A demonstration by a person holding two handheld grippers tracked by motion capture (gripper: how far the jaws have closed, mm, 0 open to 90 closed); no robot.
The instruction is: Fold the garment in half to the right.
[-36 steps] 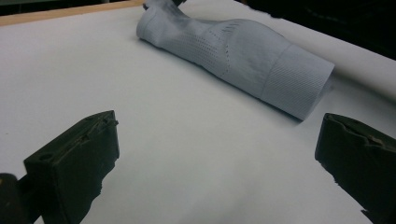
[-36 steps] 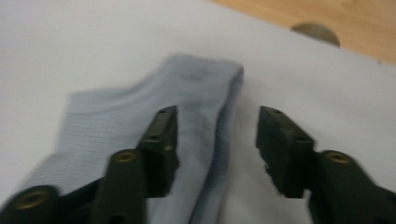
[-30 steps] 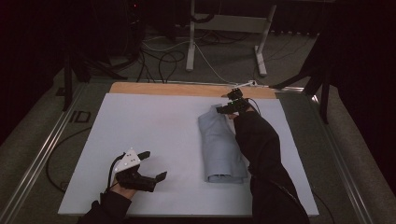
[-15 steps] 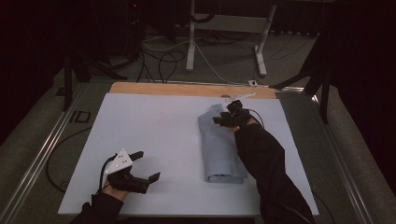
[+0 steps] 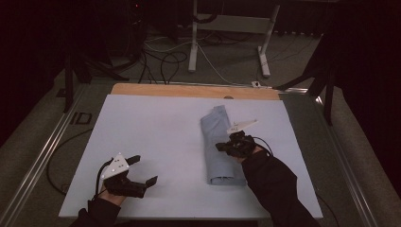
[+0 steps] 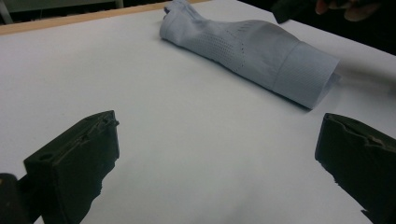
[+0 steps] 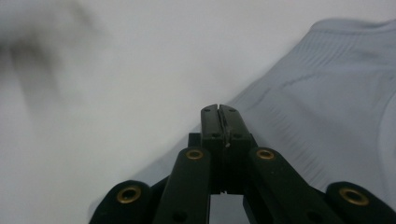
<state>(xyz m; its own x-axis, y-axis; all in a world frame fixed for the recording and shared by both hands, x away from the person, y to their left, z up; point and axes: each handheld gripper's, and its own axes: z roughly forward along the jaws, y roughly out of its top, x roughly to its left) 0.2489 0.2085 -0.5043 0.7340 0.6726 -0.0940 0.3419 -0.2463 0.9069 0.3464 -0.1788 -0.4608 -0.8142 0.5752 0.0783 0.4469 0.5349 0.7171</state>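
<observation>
The right gripper (image 5: 226, 145) had its jaws pressed flat together, having just been closing, and in the right gripper view (image 7: 219, 112) nothing could be seen between the two black tips. Those tips hung over the left edge of the folded garment (image 5: 219, 146), about halfway along its length; whether they touched the fabric could not be told. The left gripper (image 5: 143, 171) stood with its jaws wide apart and empty; in the left gripper view (image 6: 219, 154) only bare white board showed between them.

The garment (image 6: 252, 51), pale blue with a ribbed band at its near end and a patch of small holes along its middle, lay folded into a long narrow bundle on the white board (image 5: 156, 137), running from near the board's far edge toward the person. The right hand and dark sleeve (image 5: 279, 184) came in just right of the garment's near end, the sleeve covering that corner. The left gripper sat well to the left of the garment, close to the board's near edge, with open board between the two.

Beyond the garment's far end ran a wooden strip (image 5: 189, 90) along the board's far side. Farther off stood a white desk frame (image 5: 227, 28) and loose cables (image 5: 161, 61) on the dark floor.
</observation>
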